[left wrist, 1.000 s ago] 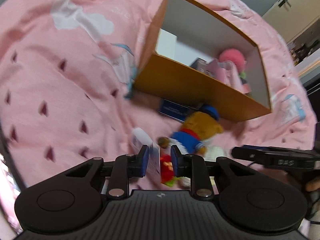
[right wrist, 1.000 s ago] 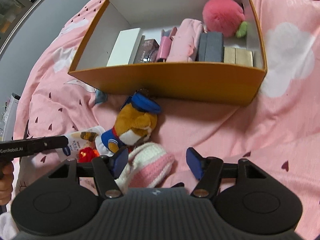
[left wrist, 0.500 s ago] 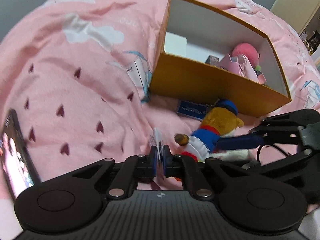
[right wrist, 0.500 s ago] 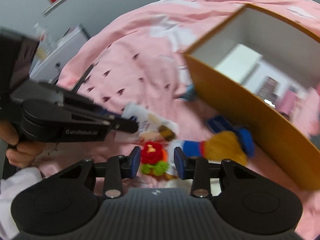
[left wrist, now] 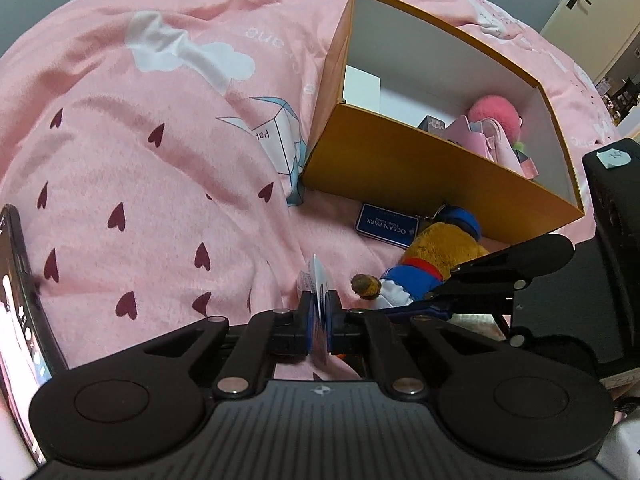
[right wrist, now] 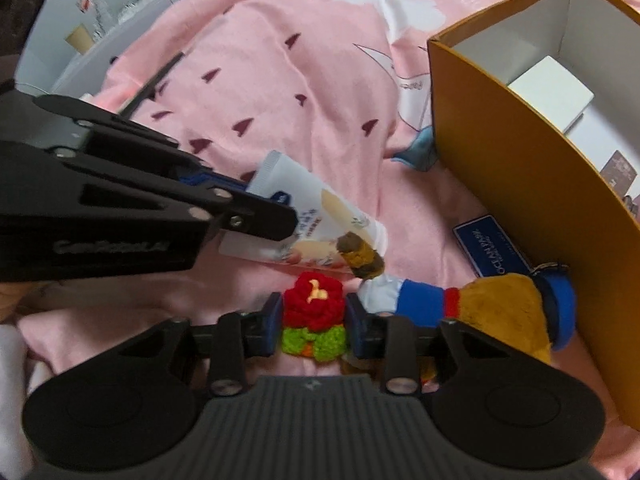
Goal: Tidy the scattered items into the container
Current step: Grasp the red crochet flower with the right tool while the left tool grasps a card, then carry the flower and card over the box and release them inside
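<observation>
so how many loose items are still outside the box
4: white tube in the left gripper, crochet flower between the closing right gripper, plush bear and blue tag beside the box. More may be hidden.

Fuzzy pink blanket [left wrist: 168,184], matt cardboard box [left wrist: 420,168], crocheted yarn flower [right wrist: 314,306]

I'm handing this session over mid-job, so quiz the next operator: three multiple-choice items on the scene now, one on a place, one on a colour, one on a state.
1. Where is the blue card?
A. inside the box
B. on the blanket beside the box
C. in a gripper

2. What colour is the outside of the box?
A. orange
B. green
C. black

3. What is the left gripper doing?
A. standing wide open
B. pinching a white pouch
C. holding the plush toy

Answers:
1 B, it lies on the pink blanket at the box's foot.
2 A, its walls are orange.
3 B, the white pouch sits clamped between its pads.
</observation>
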Demonstrator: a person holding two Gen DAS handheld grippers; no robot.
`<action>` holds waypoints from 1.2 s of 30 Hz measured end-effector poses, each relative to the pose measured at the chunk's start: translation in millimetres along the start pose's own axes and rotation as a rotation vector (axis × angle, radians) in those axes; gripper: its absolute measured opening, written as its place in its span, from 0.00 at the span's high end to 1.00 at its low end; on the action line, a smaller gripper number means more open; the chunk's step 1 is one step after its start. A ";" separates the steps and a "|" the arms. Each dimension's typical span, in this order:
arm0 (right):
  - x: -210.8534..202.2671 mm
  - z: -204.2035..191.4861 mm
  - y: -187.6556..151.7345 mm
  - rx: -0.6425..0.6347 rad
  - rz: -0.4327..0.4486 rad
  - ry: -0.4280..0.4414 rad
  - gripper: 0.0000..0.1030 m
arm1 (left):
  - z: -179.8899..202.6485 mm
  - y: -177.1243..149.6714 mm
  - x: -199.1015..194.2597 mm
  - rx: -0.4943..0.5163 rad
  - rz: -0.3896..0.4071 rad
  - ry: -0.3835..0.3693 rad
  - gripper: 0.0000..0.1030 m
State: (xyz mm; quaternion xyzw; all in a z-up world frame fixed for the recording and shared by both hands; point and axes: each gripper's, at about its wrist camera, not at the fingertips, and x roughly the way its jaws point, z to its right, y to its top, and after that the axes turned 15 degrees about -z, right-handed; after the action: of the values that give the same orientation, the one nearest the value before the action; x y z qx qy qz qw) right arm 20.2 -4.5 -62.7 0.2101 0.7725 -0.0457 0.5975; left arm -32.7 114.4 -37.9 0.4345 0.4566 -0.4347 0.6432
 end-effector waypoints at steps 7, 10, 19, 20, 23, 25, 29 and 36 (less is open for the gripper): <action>-21.9 1.6 -13.4 0.034 0.048 -0.004 0.69 | -0.7 -0.9 1.1 -0.004 0.010 0.000 0.94; -43.6 8.5 -23.7 0.088 0.103 0.022 0.69 | -0.5 -1.4 1.5 -0.009 0.021 0.006 0.94; -100.4 35.8 -58.2 0.278 0.286 -0.068 0.69 | 2.9 -0.7 -23.3 -0.001 0.114 0.038 0.95; -103.4 39.1 -61.3 0.294 0.295 -0.077 0.69 | 3.3 0.7 -27.9 -0.003 0.124 0.033 0.95; -112.2 48.1 -72.1 0.340 0.323 -0.095 0.69 | 7.3 5.1 -41.6 0.008 0.153 0.023 0.95; -117.4 53.1 -78.2 0.366 0.343 -0.102 0.69 | 12.5 9.4 -53.9 0.031 0.180 0.016 0.95; -130.4 59.5 -89.1 0.401 0.394 -0.115 0.69 | 21.8 20.7 -78.3 0.076 0.236 -0.007 0.95; -159.8 65.6 -102.9 0.437 0.525 -0.117 0.69 | 46.5 56.5 -104.8 0.154 0.321 -0.037 0.95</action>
State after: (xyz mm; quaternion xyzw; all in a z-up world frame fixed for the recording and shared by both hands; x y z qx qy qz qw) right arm 72.0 -162.1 50.9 0.5219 0.6285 -0.0669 0.5729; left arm 9.6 100.8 82.1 0.5416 0.3348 -0.3680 0.6776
